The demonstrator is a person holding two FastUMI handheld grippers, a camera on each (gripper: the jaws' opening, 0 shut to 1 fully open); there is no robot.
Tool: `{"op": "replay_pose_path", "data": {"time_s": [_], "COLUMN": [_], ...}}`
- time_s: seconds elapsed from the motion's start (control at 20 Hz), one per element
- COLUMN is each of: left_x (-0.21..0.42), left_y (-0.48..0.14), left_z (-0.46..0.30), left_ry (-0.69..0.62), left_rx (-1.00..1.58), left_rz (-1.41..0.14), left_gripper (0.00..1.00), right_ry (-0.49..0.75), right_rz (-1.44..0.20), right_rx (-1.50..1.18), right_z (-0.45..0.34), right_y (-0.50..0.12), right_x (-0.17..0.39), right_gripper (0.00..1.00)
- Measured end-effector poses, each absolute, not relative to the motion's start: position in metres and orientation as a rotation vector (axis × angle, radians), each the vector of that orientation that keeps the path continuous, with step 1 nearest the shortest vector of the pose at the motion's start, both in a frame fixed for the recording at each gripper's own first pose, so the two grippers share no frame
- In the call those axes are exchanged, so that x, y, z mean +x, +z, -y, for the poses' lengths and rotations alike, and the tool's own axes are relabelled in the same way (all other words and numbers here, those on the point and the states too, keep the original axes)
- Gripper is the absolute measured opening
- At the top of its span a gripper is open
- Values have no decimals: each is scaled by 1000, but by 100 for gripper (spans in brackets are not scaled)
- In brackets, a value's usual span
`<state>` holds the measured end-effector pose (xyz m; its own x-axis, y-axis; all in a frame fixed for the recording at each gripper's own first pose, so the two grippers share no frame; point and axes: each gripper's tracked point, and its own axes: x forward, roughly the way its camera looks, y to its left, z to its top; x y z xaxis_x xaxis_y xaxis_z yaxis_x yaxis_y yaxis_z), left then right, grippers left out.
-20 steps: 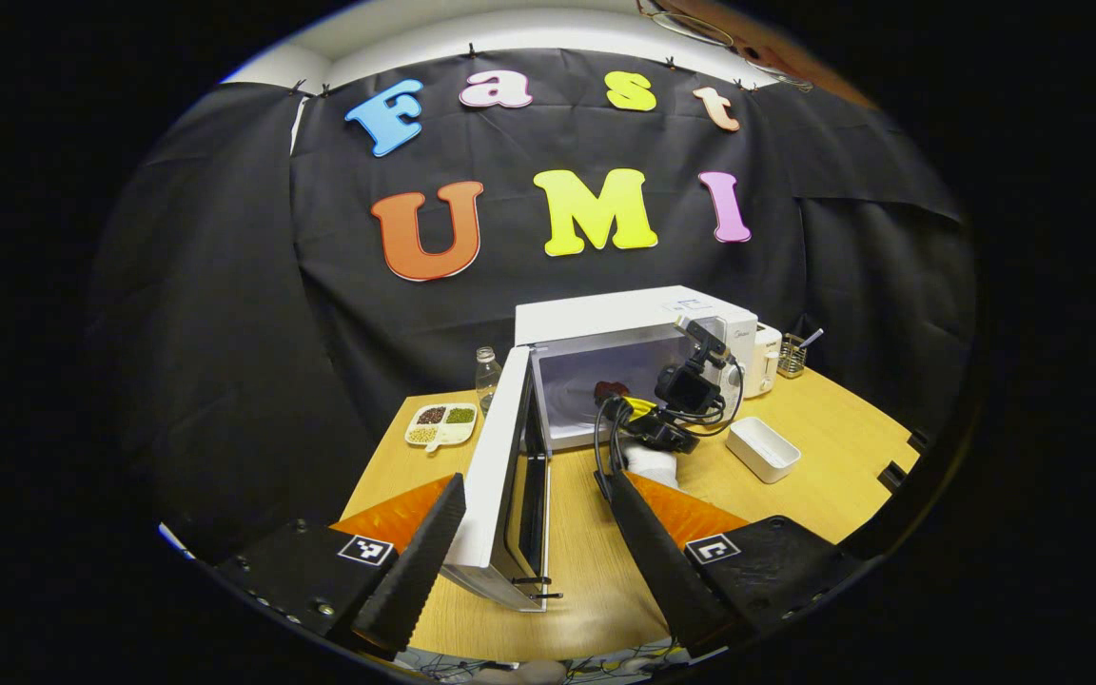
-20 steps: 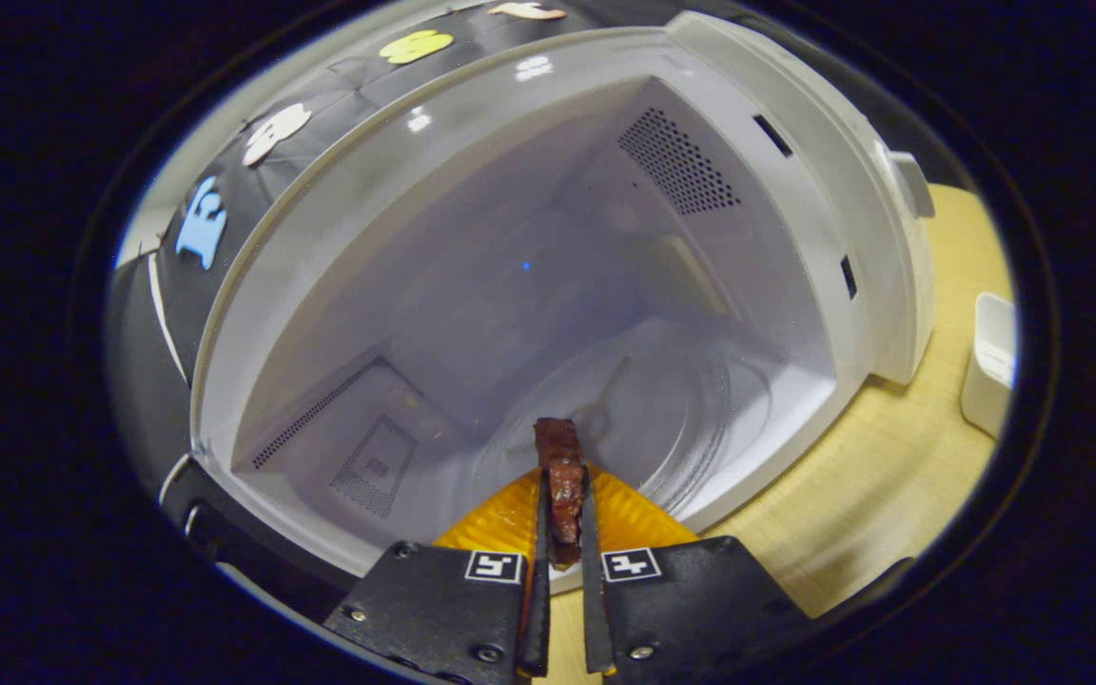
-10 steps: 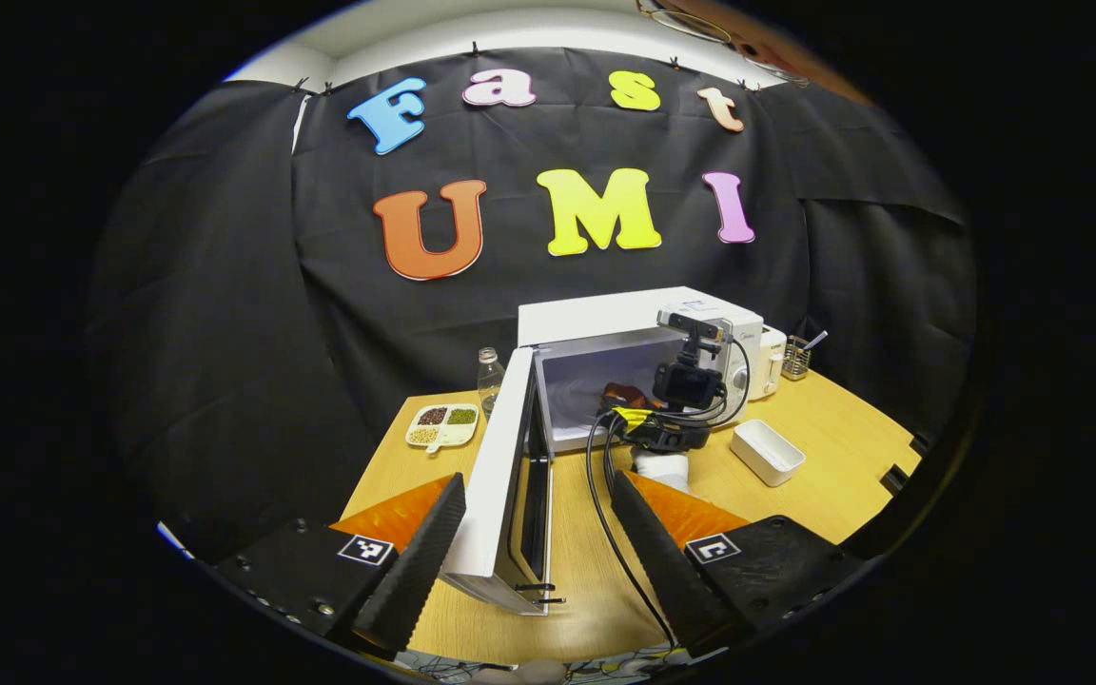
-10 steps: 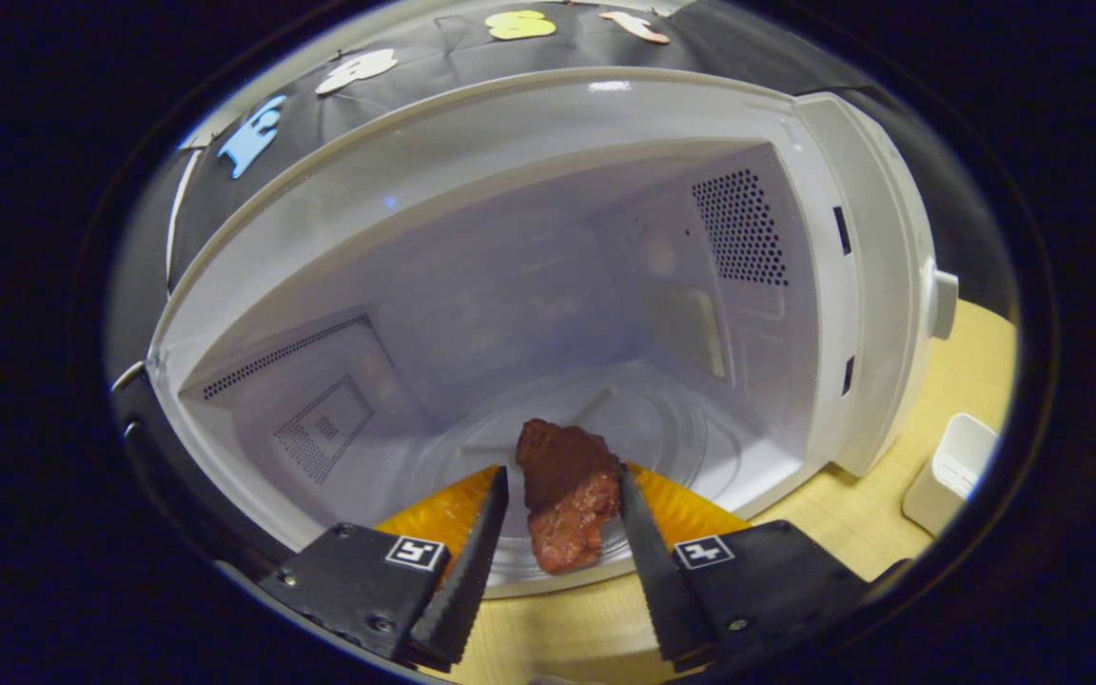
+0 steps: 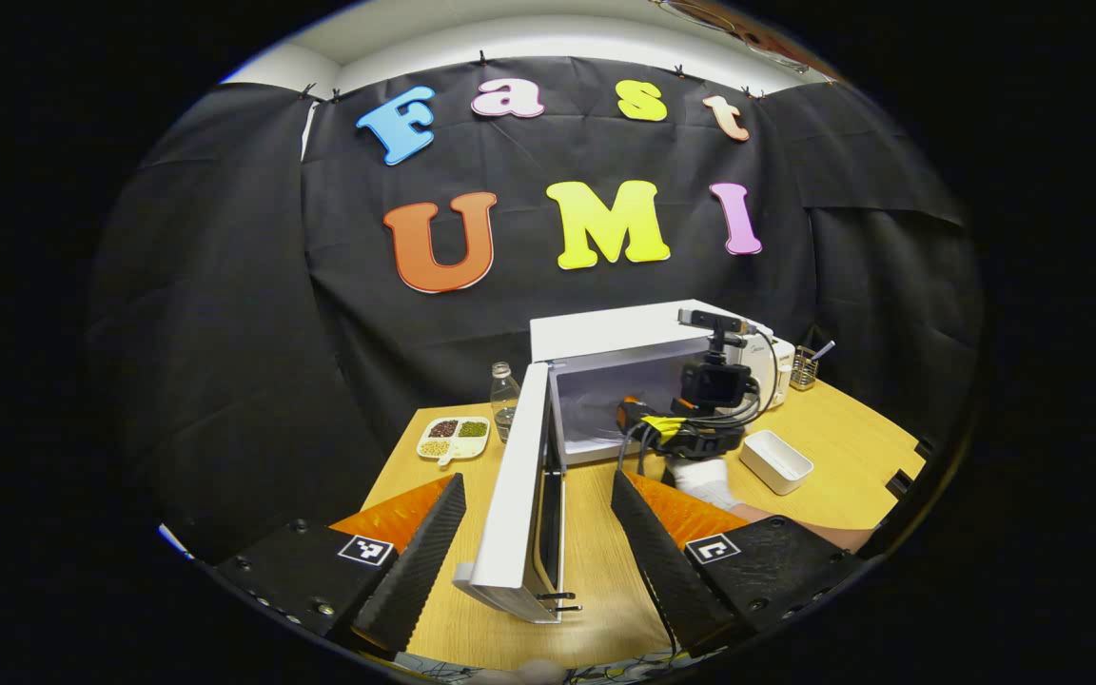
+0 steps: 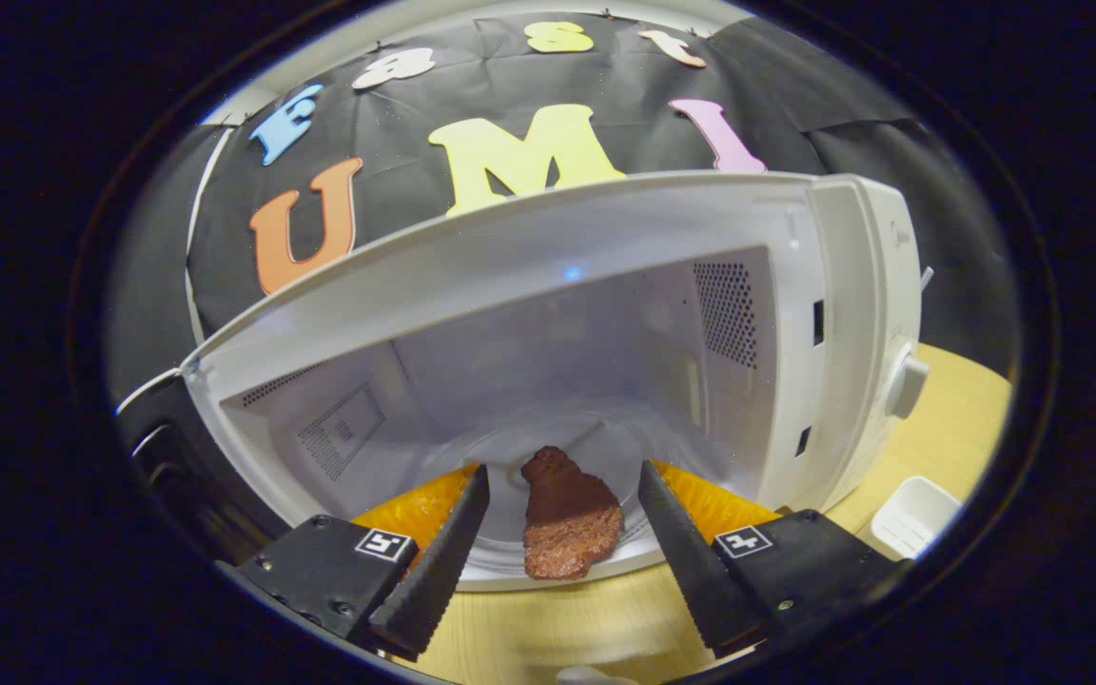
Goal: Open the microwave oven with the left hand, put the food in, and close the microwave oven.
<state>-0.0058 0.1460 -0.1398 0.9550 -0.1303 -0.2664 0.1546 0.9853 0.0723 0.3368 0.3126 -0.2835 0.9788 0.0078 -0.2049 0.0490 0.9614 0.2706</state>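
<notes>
In the right gripper view, the right gripper [image 6: 557, 547] has its fingers spread wide apart, and the brown piece of food [image 6: 567, 518] lies free between them on the glass turntable [image 6: 605, 447] inside the white microwave oven [image 6: 833, 314], touching neither finger. In the left gripper view, the left gripper [image 5: 534, 547] is also spread apart and holds nothing, with the edge of the microwave door [image 5: 519, 504], swung wide open, standing between its fingers. On the wooden surface [image 5: 852, 476] a sectioned dish of beans [image 5: 451, 438] and a clear bottle [image 5: 504, 385] stand left of the oven, and a small white container [image 5: 776, 461] lies to its right.
</notes>
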Motion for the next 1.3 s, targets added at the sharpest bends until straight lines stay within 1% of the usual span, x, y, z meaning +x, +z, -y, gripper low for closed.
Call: {"op": "replay_pose_path", "data": {"time_s": [0.05, 0.35, 0.4, 0.45, 0.5, 0.7, 0.75, 0.8, 0.85, 0.9, 0.95, 1.0, 1.05, 1.1, 1.15, 1.2, 1.25, 1.3], "left_x": [-4, 3, 4, 5, 6, 7, 8, 9, 11, 12, 13, 14, 16, 18, 18, 17, 21, 22], "left_y": [-137, -125, -125, -126, -131, -160, -168, -176, -184, -193, -198, -203, -208, -214, -221, -227, -230, -237], "left_z": [-151, -190, -199, -209, -218, -249, -253, -255, -258, -260, -259, -256, -251, -250, -245, -242, -245, -248], "left_ry": [-138, -73, -57, -42, -22, 43, 49, 54, 61, 60, 58, 47, 31, 28, 11, 4, 21, 37], "left_rx": [87, 43, 43, 39, 35, 24, 29, 39, 49, 49, 45, 34, 21, 12, -2, -8, 3, 12], "left_rz": [-254, -199, -191, -186, -184, -215, -224, -230, -237, -241, -248, -248, -245, -250, -256, -259, -244, -247], "left_gripper": [96, 95, 96, 96, 96, 96, 95, 96, 96, 96, 96, 82, 82, 69, 63, 60, 41, 25], "right_ry": [-8, 126, 128, 136, 147, 145, 139, 142, 135, 128, 126, 121, 128, 129, 129, 133, 138, 135], "right_rz": [-217, -264, -271, -276, -279, -298, -306, -311, -313, -312, -314, -322, -333, -345, -357, -370, -381, -395], "right_rx": [264, 144, 121, 107, 92, -13, -21, -23, -31, -37, -46, -59, -73, -82, -85, -79, -70, -75], "right_z": [-311, -281, -269, -257, -247, -201, -191, -185, -178, -170, -166, -162, -162, -161, -159, -159, -159, -157], "right_y": [-279, -219, -209, -200, -189, -162, -157, -152, -147, -142, -141, -140, -144, -145, -147, -150, -153, -155], "right_x": [326, 252, 238, 221, 205, 151, 139, 127, 113, 102, 91, 81, 69, 62, 54, 46, 40, 34], "right_gripper": [100, 100, 90, 90, 100, 100, 90, 90, 100, 100, 91, 100, 90, 91, 91, 91, 91, 100]}}
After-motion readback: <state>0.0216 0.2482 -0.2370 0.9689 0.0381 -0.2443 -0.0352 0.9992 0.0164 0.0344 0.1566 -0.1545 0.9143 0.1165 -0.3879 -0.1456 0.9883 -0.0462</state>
